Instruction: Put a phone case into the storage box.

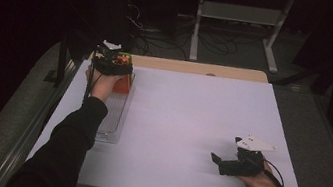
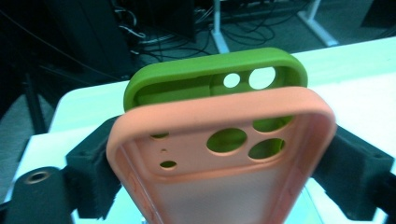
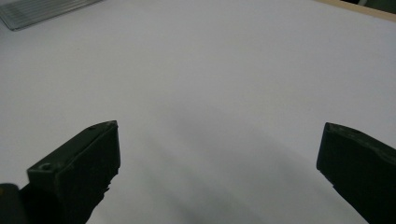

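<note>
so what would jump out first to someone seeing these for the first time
Probably the salmon-pink phone case between the left gripper's jaws, with a green phone case right behind it. In the high view this happens at the table's far left, over a clear ribbed tray. The right gripper sits open and empty over the bare white table at near right.
</note>
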Demonstrator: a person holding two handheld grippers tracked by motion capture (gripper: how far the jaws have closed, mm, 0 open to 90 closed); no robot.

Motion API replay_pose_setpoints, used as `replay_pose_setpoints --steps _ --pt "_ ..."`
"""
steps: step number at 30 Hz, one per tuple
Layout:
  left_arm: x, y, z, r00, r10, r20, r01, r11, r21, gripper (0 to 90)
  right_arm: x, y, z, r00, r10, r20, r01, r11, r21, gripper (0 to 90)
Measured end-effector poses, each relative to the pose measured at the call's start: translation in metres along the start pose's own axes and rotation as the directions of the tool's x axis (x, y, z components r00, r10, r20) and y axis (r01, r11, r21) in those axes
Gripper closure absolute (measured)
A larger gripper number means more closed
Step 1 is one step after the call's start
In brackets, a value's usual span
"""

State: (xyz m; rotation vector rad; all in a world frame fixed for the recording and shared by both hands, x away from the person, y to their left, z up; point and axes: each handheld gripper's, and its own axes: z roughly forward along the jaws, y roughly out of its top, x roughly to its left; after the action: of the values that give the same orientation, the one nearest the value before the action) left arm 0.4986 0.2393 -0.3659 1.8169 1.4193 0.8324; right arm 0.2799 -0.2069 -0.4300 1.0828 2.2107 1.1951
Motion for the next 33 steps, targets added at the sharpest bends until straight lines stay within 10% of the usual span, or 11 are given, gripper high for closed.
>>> replay_pose_setpoints --steps 12,22,28,33 --pt "0.002 0.004 -0.012 0.9991 -0.015 0.04 0.017 0.9987 -0.048 0.0 0.001 0.0 -0.002 1.0 0.003 0.003 -0.003 1.0 -0.006 0.0" --pt "0.006 0.007 -0.046 0.9904 0.06 0.125 -0.053 0.9967 -0.062 0.0 0.003 0.002 -0.002 0.9999 0.013 -0.006 -0.013 1.0 0.0 0.0" --pt "0.001 0.003 -0.068 0.9663 0.111 0.232 -0.093 0.9918 -0.087 0.0 0.004 0.003 -0.001 0.9999 0.005 -0.011 -0.005 1.0 0.003 0.0" --pt "-0.007 -0.004 -0.085 0.9251 0.172 0.339 -0.14 0.9833 -0.116 0.0 0.005 0.004 -0.002 0.9998 0.008 -0.018 -0.008 1.0 -0.002 0.0"
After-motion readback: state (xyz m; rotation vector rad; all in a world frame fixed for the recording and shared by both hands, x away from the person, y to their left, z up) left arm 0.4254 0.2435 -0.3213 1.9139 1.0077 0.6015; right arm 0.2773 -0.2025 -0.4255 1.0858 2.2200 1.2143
